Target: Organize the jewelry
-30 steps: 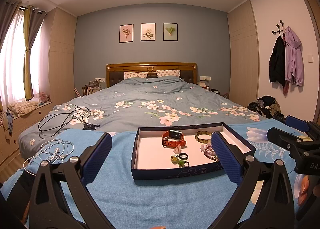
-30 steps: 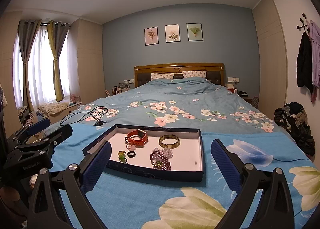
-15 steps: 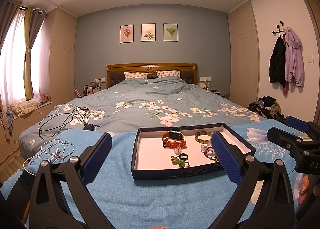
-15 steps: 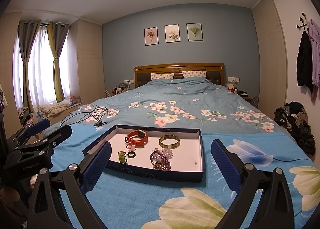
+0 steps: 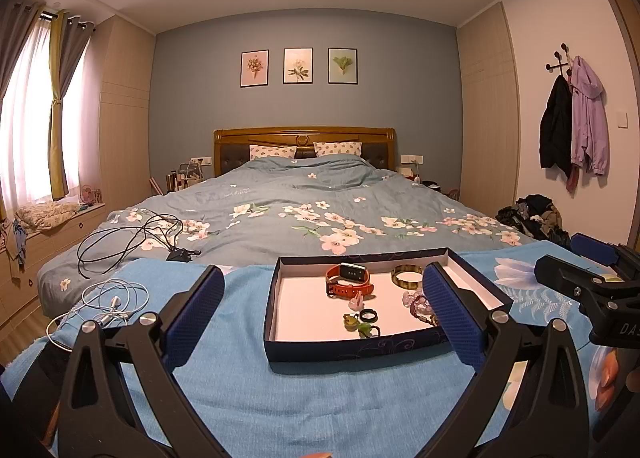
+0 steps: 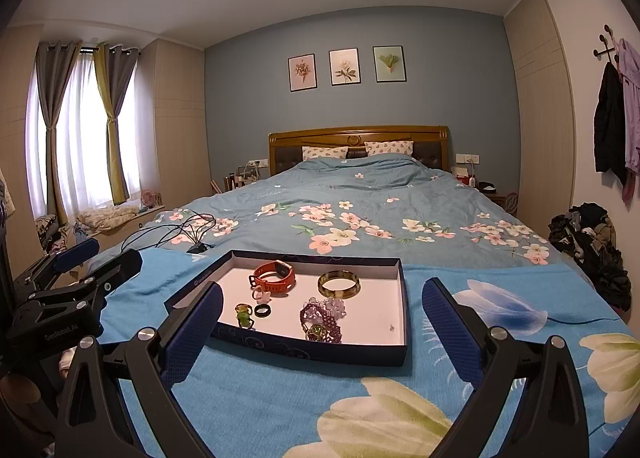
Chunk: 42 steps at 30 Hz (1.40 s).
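Bedroom, blue blanket [image 6: 248, 398] at bed's foot edge. Jewelry is sitting loose inside the navy box [image 6: 304, 346]: red watch [image 6: 276, 276], gold bangle [image 6: 339, 284], purple beads [image 6: 322, 316], rings [image 6: 263, 310]. Gathered, or awaiting sorting. Left gripper [image 5: 320, 322], right gripper [image 6: 318, 328] are hovering, jaws spread, empty.

Navy box [image 6: 308, 348], orange watch [image 6: 276, 276], gold bangle [image 6: 339, 284], blue floral blanket [image 6: 360, 398].

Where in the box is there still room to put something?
The box floor is bare along its left wall beside the red watch, and in its right corner past the gold bangle. The middle, around the purple beads, is crowded.
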Each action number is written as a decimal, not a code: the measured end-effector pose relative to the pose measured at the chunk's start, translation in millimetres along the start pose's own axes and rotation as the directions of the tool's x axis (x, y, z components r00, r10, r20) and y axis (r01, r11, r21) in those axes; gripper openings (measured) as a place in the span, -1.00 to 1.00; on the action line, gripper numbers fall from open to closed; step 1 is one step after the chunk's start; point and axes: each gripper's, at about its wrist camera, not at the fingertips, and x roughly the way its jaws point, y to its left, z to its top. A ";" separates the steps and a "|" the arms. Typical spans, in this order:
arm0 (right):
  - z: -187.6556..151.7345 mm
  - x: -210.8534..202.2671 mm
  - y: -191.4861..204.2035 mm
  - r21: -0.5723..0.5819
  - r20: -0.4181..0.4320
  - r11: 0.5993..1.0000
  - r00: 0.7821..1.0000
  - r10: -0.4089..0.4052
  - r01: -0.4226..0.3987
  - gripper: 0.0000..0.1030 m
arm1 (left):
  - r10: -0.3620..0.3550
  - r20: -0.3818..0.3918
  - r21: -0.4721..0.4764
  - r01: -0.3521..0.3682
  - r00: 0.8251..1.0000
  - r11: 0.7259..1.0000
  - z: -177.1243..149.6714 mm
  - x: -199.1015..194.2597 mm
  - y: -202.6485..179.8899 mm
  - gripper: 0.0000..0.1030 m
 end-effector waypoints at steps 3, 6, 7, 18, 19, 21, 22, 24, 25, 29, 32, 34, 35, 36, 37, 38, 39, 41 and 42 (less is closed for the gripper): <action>0.3 0.9 0.3 -0.001 0.001 1.000 1.000 0.000 0.000 0.87 | 0.001 0.003 0.000 -0.001 1.000 1.000 0.0 0.8 -0.7 0.90; 0.4 1.4 -0.4 -0.001 0.003 1.000 1.000 0.000 0.000 0.87 | 0.003 0.004 0.000 -0.003 1.000 1.000 0.2 0.6 -1.0 0.90; 0.5 2.0 -0.6 -0.001 0.002 1.000 1.000 0.000 0.000 0.87 | 0.001 0.003 -0.001 -0.001 1.000 1.000 0.2 0.2 -0.4 0.90; -0.1 0.4 -1.4 0.000 -0.001 1.000 1.000 -0.002 0.002 0.87 | -0.002 0.002 -0.001 0.002 1.000 1.000 0.2 2.8 -1.6 0.90; -0.4 0.5 -1.9 0.002 -0.002 1.000 1.000 -0.002 0.002 0.87 | -0.003 0.003 -0.002 0.003 1.000 1.000 0.2 2.6 -1.3 0.90; -0.8 0.8 -2.3 0.004 -0.003 1.000 1.000 -0.002 0.002 0.87 | -0.002 0.003 0.000 0.002 1.000 1.000 0.0 3.5 -2.1 0.90; -1.1 0.8 -2.4 0.004 -0.003 1.000 1.000 -0.003 0.003 0.87 | -0.001 0.004 0.000 0.001 1.000 1.000 -0.2 3.2 -1.8 0.90; -1.0 0.8 -2.5 0.003 -0.003 1.000 1.000 -0.002 0.003 0.87 | -0.001 0.003 -0.001 0.001 1.000 1.000 -0.4 3.3 -2.1 0.90; -1.1 1.0 -2.6 0.003 -0.004 1.000 1.000 -0.002 0.002 0.87 | -0.001 0.003 -0.002 0.001 1.000 1.000 -0.6 3.6 -2.2 0.90; -1.1 1.2 -2.6 0.004 -0.004 1.000 1.000 -0.002 0.002 0.87 | -0.001 0.005 -0.001 0.001 1.000 1.000 -0.4 2.4 -1.3 0.90; -1.3 1.0 -2.6 0.004 -0.004 1.000 1.000 -0.003 0.003 0.87 | 0.000 0.006 0.000 0.000 1.000 1.000 -0.7 2.9 -2.0 0.90; -1.4 -0.4 -2.6 0.005 -0.006 1.000 1.000 -0.002 0.002 0.87 | -0.002 0.004 0.000 0.002 1.000 1.000 -0.8 3.7 -2.1 0.90; -1.5 -0.6 -2.8 0.006 -0.006 1.000 1.000 -0.001 0.001 0.87 | -0.003 0.003 -0.001 0.003 1.000 1.000 -0.5 2.5 -1.0 0.90; -1.4 -0.4 -2.8 0.005 -0.007 1.000 1.000 -0.002 0.002 0.87 | -0.002 0.004 0.000 0.002 1.000 1.000 -0.6 3.0 -1.1 0.90; -1.7 -0.9 -2.9 0.005 -0.007 1.000 1.000 -0.002 0.002 0.87 | -0.003 0.003 -0.001 0.003 1.000 1.000 -0.6 3.4 -1.2 0.90; -1.5 -0.5 -2.8 0.005 -0.006 1.000 1.000 -0.003 0.003 0.87 | -0.004 0.002 -0.002 0.004 1.000 1.000 -0.7 4.1 -1.6 0.90; -1.4 -0.3 -2.8 0.005 -0.008 1.000 1.000 -0.002 0.003 0.87 | -0.005 0.001 -0.003 0.005 1.000 1.000 -1.0 4.4 -1.6 0.90; -1.7 -0.9 -3.3 0.006 -0.009 1.000 1.000 -0.002 0.002 0.87 | -0.006 0.001 -0.005 0.006 1.000 1.000 -0.9 4.7 -0.9 0.90; -1.9 -1.1 -3.6 0.006 -0.009 1.000 1.000 -0.002 0.002 0.87 | -0.005 0.001 -0.005 0.005 1.000 1.000 -1.0 4.7 -0.6 0.90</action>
